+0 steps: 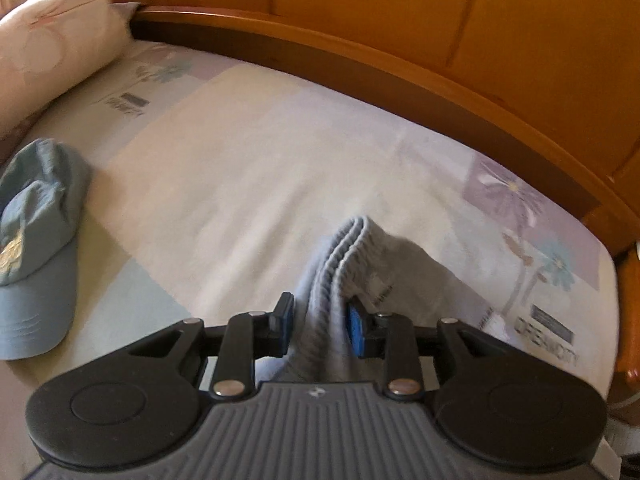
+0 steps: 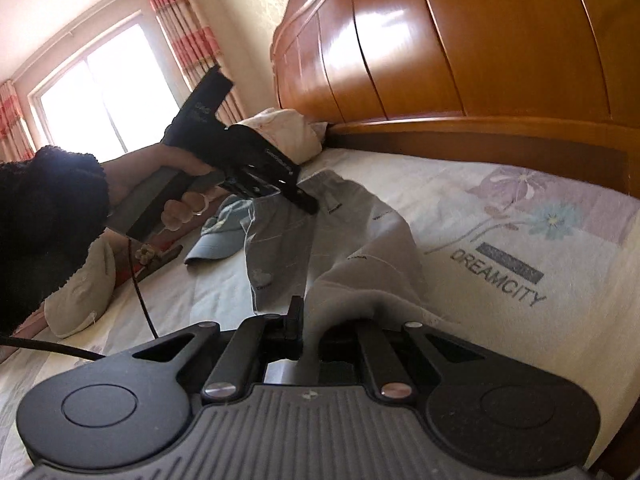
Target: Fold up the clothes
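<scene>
A grey garment (image 1: 372, 264) with a ribbed elastic band hangs between both grippers above the bed. My left gripper (image 1: 320, 320) is shut on the band, its blue pads (image 1: 355, 328) pressing from both sides. In the right wrist view the same left gripper (image 2: 306, 202), held in a person's hand (image 2: 176, 184), pinches the far end of the garment (image 2: 320, 248). My right gripper (image 2: 332, 328) is shut on the near end; cloth drapes over its right finger and hides it.
A light blue cap (image 1: 36, 248) lies on the flowered bed sheet (image 1: 240, 152), also visible as the cap (image 2: 218, 240). A beige hat (image 2: 84, 292) sits at left. A pillow (image 1: 52, 52) rests against the orange wooden headboard (image 2: 460, 48). A black cable (image 2: 140, 292) trails from the left gripper.
</scene>
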